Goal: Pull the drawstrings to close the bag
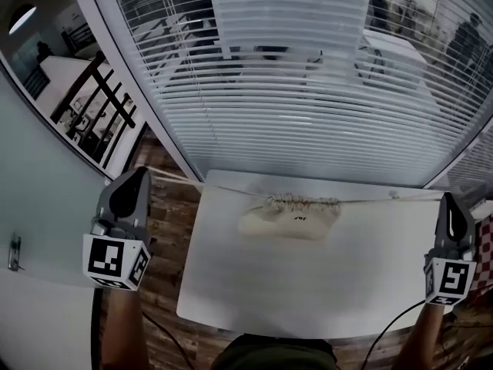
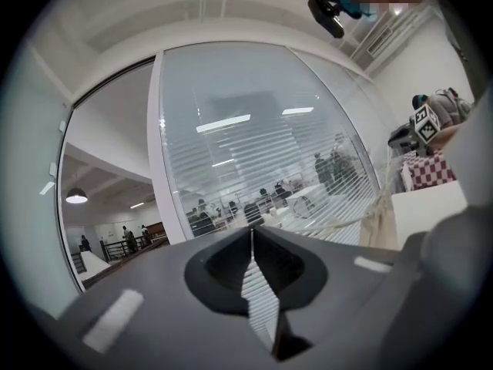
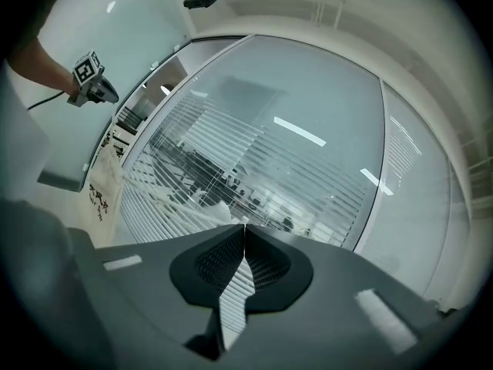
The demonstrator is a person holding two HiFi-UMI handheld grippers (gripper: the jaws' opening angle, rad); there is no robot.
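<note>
Two cords are strung taut in one line along the far edge of the table: the left drawstring is pinched in the pressed-together jaws of the left gripper off the left edge, the right drawstring likewise by the right gripper off the right edge, with the bag mid-edge, mouth gathered.

Between your left tongs and right tongs lies a white table. Beyond both tips, white blinds hang behind a glass wall. Beside the left tongs, on their inner side, you see brown floor. Beyond them to their left are a black railing and a pale door. Just right of the right tongs is a red checked cloth.
</note>
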